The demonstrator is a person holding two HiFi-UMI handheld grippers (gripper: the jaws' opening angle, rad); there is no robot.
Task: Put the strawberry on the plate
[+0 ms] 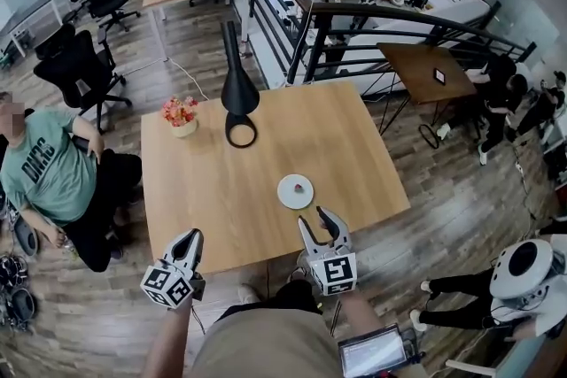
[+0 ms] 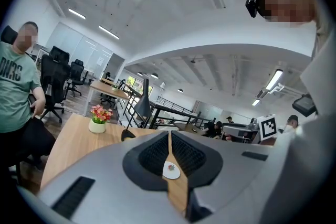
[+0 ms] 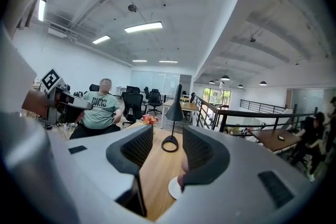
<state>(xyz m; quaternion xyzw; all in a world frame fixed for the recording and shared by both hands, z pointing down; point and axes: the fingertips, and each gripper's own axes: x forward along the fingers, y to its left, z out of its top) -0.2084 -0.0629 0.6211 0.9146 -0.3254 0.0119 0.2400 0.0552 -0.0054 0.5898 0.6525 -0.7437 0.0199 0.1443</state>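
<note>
Red strawberry [image 1: 302, 186] lies on the white plate [image 1: 285, 194] on the wooden counter [image 1: 221, 190]. Just beside the plate, the right hand-held gripper [image 1: 315, 220] is held wide open and empty. Farther left of the plate, the left hand-held gripper [image 1: 192, 236] is closed on nothing.

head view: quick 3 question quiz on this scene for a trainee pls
1. True or false: the strawberry lies on the plate.
2. Which gripper is open, with nothing in it?
3. What stands on the table nearest the flower pot? A) lamp B) laptop C) mug

Key: 1 true; 2 the right gripper; 3 A
</note>
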